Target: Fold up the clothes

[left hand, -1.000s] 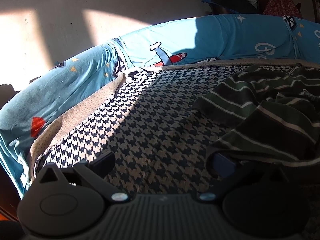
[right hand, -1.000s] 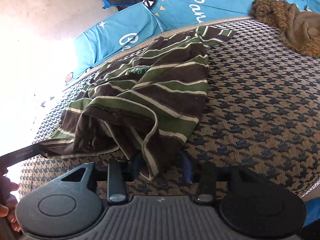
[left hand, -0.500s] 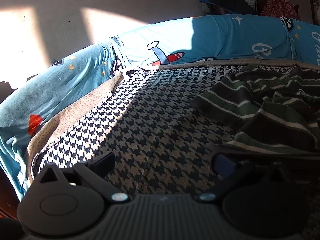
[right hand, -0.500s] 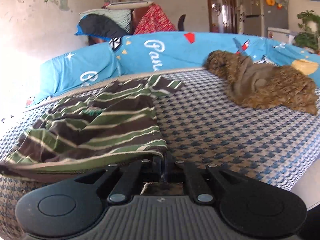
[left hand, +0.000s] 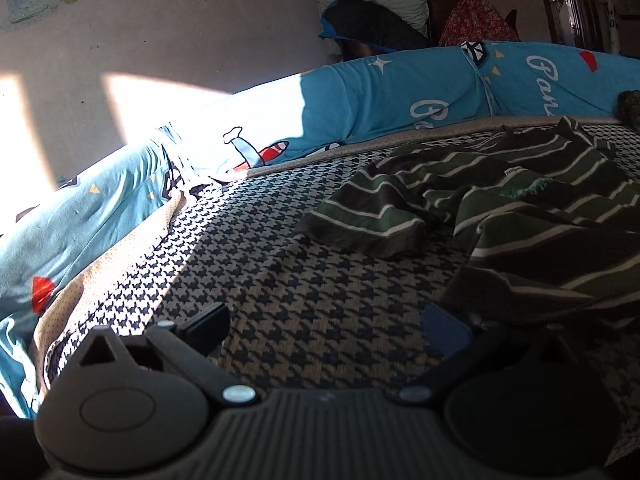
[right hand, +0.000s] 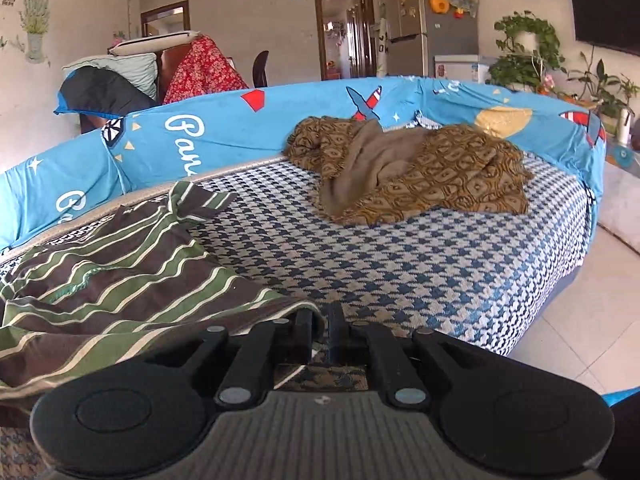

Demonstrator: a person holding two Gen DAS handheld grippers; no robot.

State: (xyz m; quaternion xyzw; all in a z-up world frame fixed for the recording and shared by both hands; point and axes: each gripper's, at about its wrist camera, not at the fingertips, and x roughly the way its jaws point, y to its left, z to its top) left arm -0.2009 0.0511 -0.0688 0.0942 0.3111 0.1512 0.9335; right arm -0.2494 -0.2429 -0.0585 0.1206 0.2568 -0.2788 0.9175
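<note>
A striped green, brown and white shirt [left hand: 520, 208] lies crumpled on the houndstooth bed cover [left hand: 280, 272]. In the left wrist view my left gripper [left hand: 326, 326] stands open just above the cover. Its right finger [left hand: 444, 328] sits at the shirt's near edge, and nothing is between the jaws. In the right wrist view my right gripper [right hand: 320, 330] is shut on the near hem of the shirt [right hand: 120, 272]. The cloth stretches away to the left from the pinched edge.
A brown patterned garment [right hand: 420, 172] lies heaped at the far side of the bed cover [right hand: 440, 264]. A blue printed bumper [right hand: 240, 128] rings the bed. The bed's edge and tiled floor [right hand: 568, 340] are at the right. Piled bedding [left hand: 372, 28] stands behind the bumper.
The right gripper has shut on the shirt's hem, then risen and tipped up, drawing the cloth with it. The left gripper has stayed open and shifted, so the shirt sits nearer mid-view.
</note>
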